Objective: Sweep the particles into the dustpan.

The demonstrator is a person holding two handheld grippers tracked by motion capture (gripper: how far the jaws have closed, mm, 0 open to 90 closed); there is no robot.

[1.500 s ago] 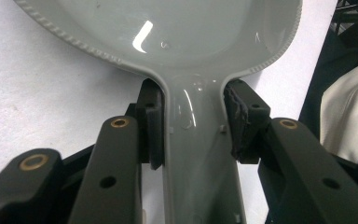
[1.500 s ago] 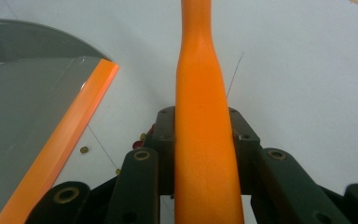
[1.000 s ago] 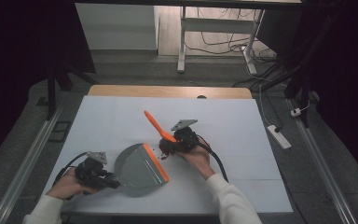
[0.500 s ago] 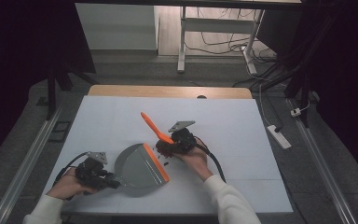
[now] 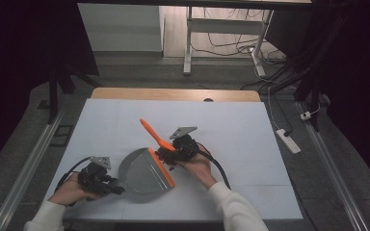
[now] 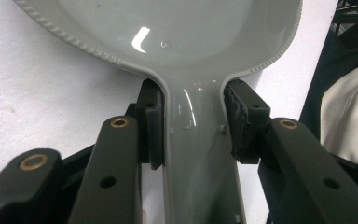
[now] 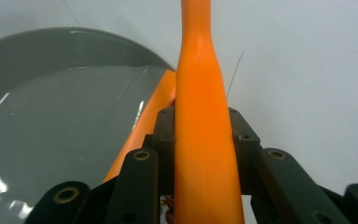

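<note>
Grey dustpan (image 5: 142, 174) lies near-left on the table (image 5: 250, 139); my left gripper (image 5: 107, 183) clamps its handle. Just right, my right gripper (image 5: 166, 153) clamps the orange brush (image 5: 151, 132) at the pan's lip.

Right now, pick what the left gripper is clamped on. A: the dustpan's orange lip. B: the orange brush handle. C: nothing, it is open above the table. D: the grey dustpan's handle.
D: in the left gripper view the left gripper has its jaws pressed against both sides of the grey dustpan's handle, while the orange brush handle sits in the right gripper.
</note>
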